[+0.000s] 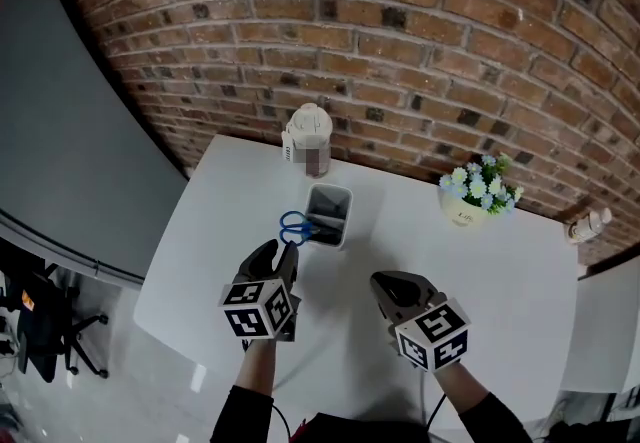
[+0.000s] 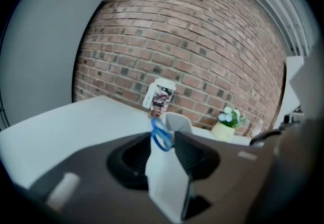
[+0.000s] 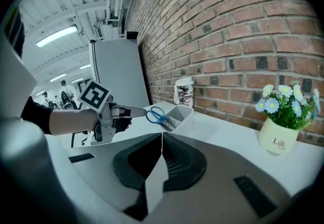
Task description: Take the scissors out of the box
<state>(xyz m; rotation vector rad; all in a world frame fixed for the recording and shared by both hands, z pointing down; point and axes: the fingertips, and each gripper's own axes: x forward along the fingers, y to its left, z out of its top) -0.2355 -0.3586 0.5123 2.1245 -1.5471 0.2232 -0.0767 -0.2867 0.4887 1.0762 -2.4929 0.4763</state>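
Scissors [image 1: 296,227] stand in box [image 1: 330,193]; left gripper [image 1: 279,253] seemingly open.

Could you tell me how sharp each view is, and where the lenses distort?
Head view: sharp; the brick wall bows into arcs. Left gripper view: soft all over, blue scissors smeared, corners black. Right gripper view: crispest, flowerpot lettering readable, ceiling strip light bright.
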